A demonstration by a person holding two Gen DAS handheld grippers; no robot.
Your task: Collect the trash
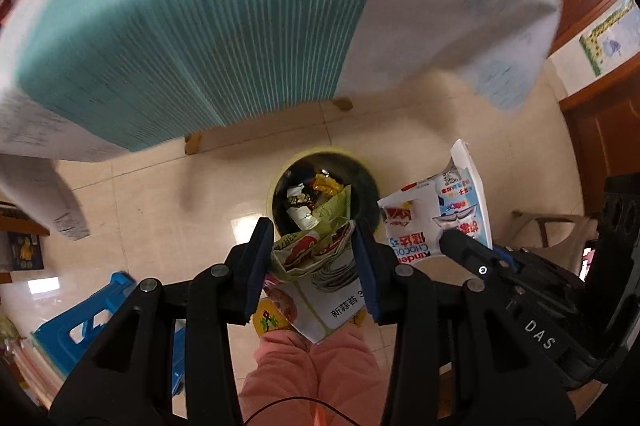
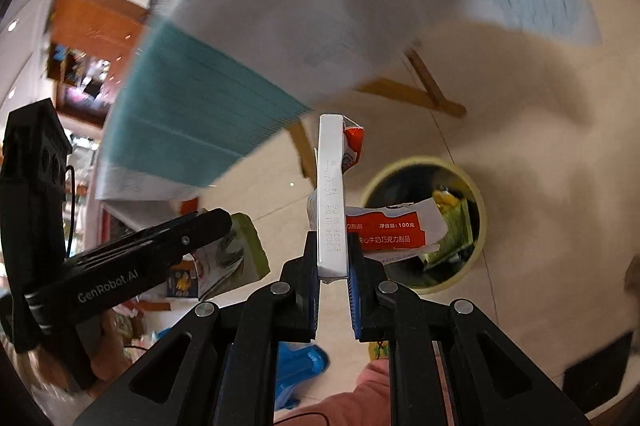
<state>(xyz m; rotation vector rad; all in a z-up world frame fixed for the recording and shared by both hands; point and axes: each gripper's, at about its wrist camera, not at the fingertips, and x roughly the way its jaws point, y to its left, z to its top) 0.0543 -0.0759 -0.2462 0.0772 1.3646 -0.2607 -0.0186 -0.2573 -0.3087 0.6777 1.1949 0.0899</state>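
Note:
My left gripper [image 1: 314, 240] is shut on a crumpled green and white snack wrapper [image 1: 316, 262], held above the yellow-rimmed trash bin [image 1: 280, 174] on the floor. My right gripper [image 2: 334, 256] is shut on a white and red Kinder chocolate box [image 2: 331, 194], held edge-on just left of the bin [image 2: 482, 218]. The box also shows in the left wrist view [image 1: 436, 214], to the right of the bin. The left gripper and its wrapper [image 2: 236, 254] appear at the left of the right wrist view. The bin holds several wrappers.
A table with a teal and white cloth [image 1: 200, 26] hangs over the scene on wooden legs [image 2: 416, 94]. A blue plastic stool [image 1: 92, 322] stands on the tiled floor at lower left. The person's pink trousers [image 1: 312, 374] are below the grippers.

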